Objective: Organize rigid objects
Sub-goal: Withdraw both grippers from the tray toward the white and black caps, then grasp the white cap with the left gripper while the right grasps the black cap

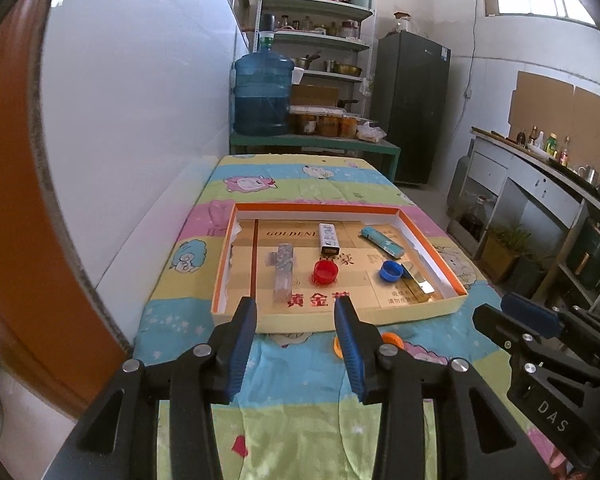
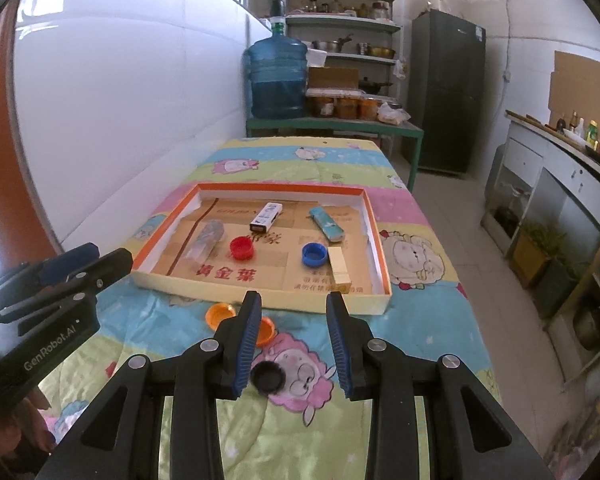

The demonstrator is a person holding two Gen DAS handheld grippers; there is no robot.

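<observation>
While both pairs of tongs hang over the near part of the bench (image 2: pixel 440 344), neither has anything in its grip. Left tongs (image 1: pixel 296 312) stand partly open, with bare quilted cloth between their ribbed blue pads (image 1: pixel 240 344); they touch nothing. Right tongs (image 2: pixel 294 306) are likewise parted and empty, with a black cap (image 2: pixel 267 377) lying on the cloth below the gap, close to the left pad.

A shallow cardboard tray (image 2: pixel 260 294) with an orange rim and white inner walls lies across the middle of the bench, its near wall just beyond both sets of fingertips. Inside, from left to right: a clear plastic tube (image 2: pixel 204 242) lying flat, a round red cap (image 2: pixel 242 249), a flat white and black box (image 2: pixel 265 218) farther back, a round blue cap (image 2: pixel 314 255), a long teal packet (image 2: pixel 327 223) set at a slant toward the far right, and a pale rectangular block (image 2: pixel 339 266) touching the blue cap's right side. Bare printed cardboard shows between these things.

Outside the tray, two orange caps (image 2: pixel 221 315) rest on the cloth just near of the front wall, the right one partly hidden behind the right tongs' left finger.

White wall panels run along the bench's left edge; floor lies open on the right. Soft cloth with cartoon sheep covers the far end, bare.
</observation>
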